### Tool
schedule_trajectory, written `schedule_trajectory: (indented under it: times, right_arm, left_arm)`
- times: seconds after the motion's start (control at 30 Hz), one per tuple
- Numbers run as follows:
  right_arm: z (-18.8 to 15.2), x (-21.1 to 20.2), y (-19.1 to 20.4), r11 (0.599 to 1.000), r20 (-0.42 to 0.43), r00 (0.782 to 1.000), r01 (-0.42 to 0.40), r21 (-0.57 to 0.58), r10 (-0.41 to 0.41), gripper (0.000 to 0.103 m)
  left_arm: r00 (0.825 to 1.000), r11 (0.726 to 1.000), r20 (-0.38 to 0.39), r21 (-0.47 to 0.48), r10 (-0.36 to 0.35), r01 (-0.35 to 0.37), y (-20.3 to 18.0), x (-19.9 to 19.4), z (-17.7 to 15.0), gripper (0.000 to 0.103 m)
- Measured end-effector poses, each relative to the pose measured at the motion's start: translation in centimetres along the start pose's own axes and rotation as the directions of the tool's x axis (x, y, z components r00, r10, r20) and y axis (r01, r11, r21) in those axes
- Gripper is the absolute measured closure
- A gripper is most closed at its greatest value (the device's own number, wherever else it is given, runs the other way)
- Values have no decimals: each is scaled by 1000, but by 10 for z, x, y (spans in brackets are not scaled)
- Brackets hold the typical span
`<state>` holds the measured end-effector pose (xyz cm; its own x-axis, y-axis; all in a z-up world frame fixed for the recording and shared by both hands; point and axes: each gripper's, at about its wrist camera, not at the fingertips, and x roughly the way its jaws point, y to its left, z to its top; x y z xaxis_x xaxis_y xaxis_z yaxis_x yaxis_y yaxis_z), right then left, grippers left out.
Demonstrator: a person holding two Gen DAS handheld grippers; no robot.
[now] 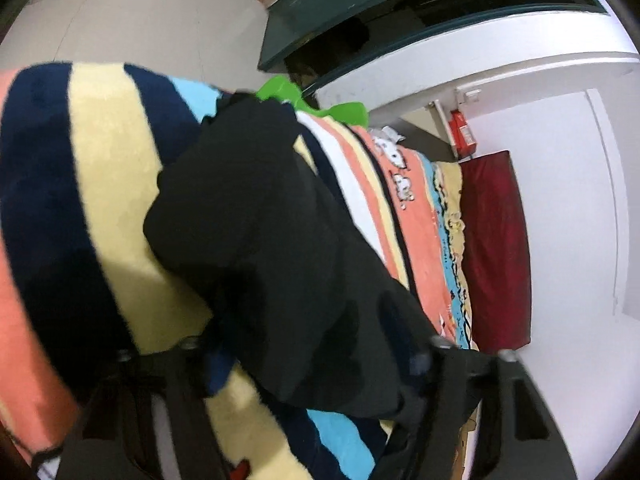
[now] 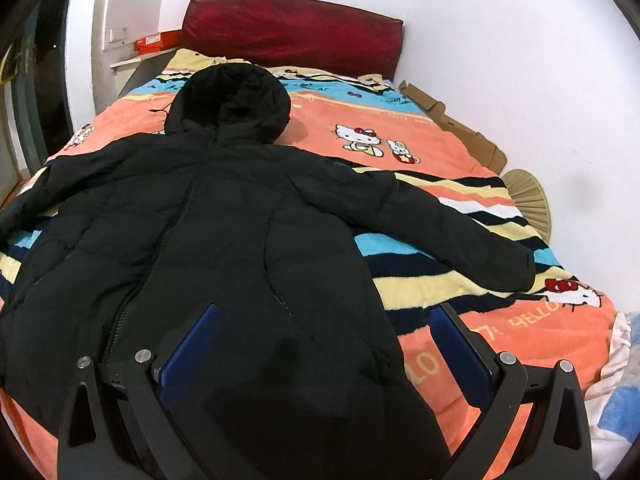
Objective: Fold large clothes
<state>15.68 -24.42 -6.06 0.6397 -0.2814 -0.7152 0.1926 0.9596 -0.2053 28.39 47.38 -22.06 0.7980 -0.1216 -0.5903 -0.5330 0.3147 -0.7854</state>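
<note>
Coat: I see a big black coat (image 2: 224, 220) with a hood (image 2: 234, 100). It lies flat on the bed, front up, zip closed, hood toward the red headboard (image 2: 292, 40). Both sleeves spread out to the sides.
Left claw: My left claw (image 1: 312, 360) is low at the coat's edge. Black cloth lies between its fingers. The picture is blurry, so I cannot tell if the pads press on it.
Right claw: My right claw (image 2: 324, 344) is wide open over the coat's bottom part. Its blue pads (image 2: 192, 352) hold nothing.
Blanket: A striped cat blanket (image 2: 440, 152) covers the bed under the coat.
Near things: Flat cardboard (image 2: 460, 124) and a fan (image 2: 528, 200) lie by the white wall.
</note>
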Motion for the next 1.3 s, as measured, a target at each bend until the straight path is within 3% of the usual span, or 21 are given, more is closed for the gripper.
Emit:
schedule_trajectory:
  times: [0.07, 0.27, 0.57, 0.77, 1.03, 1.3]
  right_arm:
    - [2, 2, -2, 1000, -1, 1000, 0, 4, 0, 1]
    - [5, 0, -9, 1000, 15, 1000, -5, 18, 5, 1]
    - [1, -7, -25, 998, 36, 999, -23, 51, 21, 1]
    - [-1, -13, -41, 997, 51, 999, -22, 73, 19, 0]
    - [-6, -10, -68, 991, 61, 997, -47, 129, 40, 0]
    - [-4, -7, -104, 984, 90, 996, -10, 179, -6, 0]
  left_arm:
    - [1000, 1000, -16, -31, 6, -7, 7, 6, 2, 83]
    - [999, 999, 5, -15, -31, 32, 4, -2, 4, 96]
    - [997, 991, 36, 114, -69, 65, -56, -33, -1, 97]
    - [994, 967, 44, 239, -104, 91, -108, -61, -20, 97]
    - [987, 906, 16, 401, -157, 137, -189, -88, -65, 97]
    - [979, 829, -60, 522, -195, 198, -261, -93, -128, 97]
